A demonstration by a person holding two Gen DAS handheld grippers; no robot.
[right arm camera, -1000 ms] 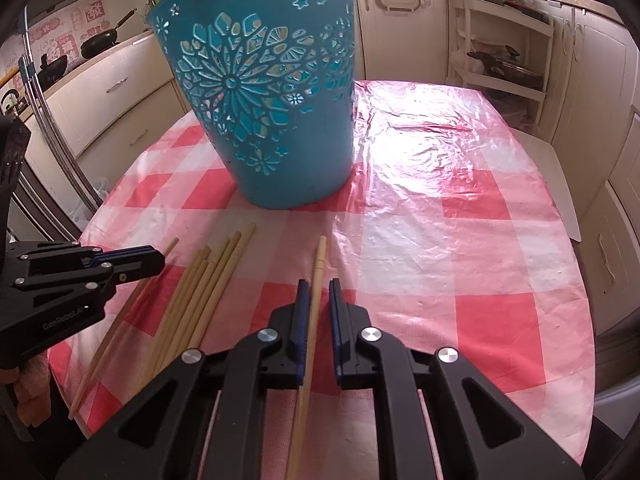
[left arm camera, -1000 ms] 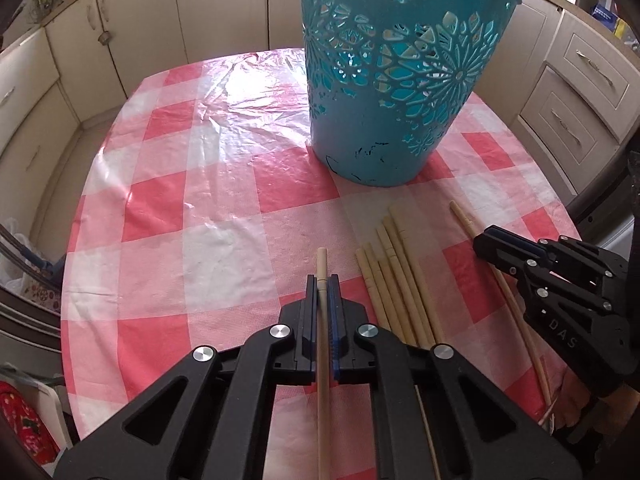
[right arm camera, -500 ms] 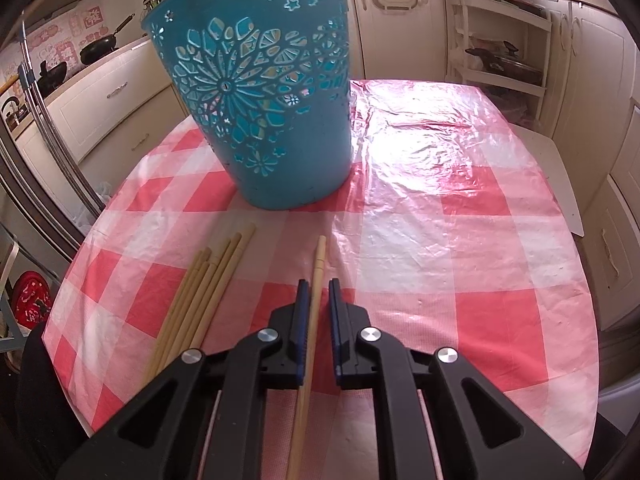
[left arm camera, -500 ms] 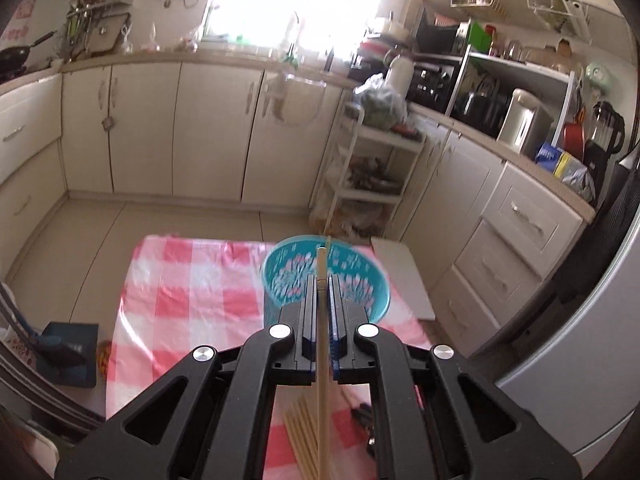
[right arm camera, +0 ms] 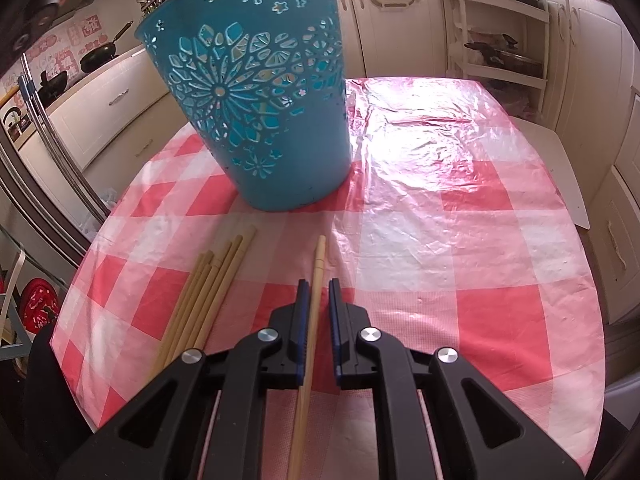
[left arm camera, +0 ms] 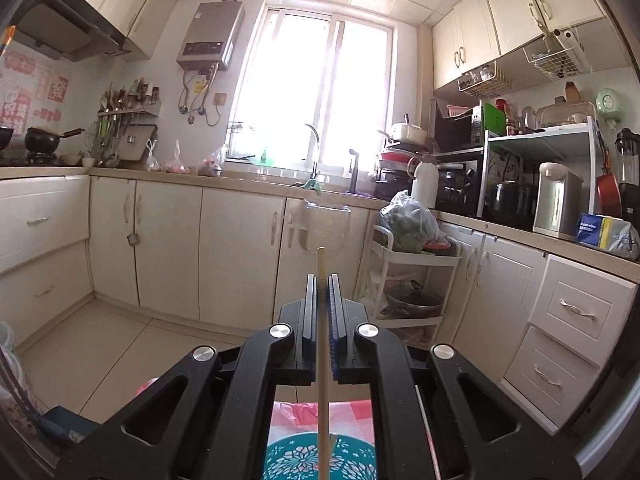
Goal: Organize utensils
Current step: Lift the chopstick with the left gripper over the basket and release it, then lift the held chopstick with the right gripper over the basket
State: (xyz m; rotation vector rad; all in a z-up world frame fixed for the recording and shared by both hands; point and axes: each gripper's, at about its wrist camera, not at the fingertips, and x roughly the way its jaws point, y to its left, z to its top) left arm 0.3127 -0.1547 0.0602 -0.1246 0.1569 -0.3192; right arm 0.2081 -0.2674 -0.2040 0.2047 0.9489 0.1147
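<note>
My left gripper [left arm camera: 323, 278] is shut on a pale wooden chopstick [left arm camera: 321, 264] and points almost level across the kitchen, high above the table. Directly below it, at the frame's bottom edge, shows the rim of the teal cut-out basket [left arm camera: 296, 460]. In the right wrist view the same basket [right arm camera: 256, 120] stands upright on the red-and-white checked tablecloth [right arm camera: 460, 240]. My right gripper [right arm camera: 318, 282] is angled down at the table, shut on a second chopstick [right arm camera: 319, 256] whose tip points toward the basket. Several loose chopsticks [right arm camera: 208, 292] lie in a bundle to its left.
Cream cabinets and a counter ring the room. A white trolley shelf [left arm camera: 412, 280] with a bag on top stands beyond the table. A white board [right arm camera: 568, 176] sits off the table's right edge. The cloth right of the basket is bare.
My left gripper has lifted its chopstick off the table to above the basket and tipped up to nearly level, leaving the right wrist view. My right gripper has stayed put.
</note>
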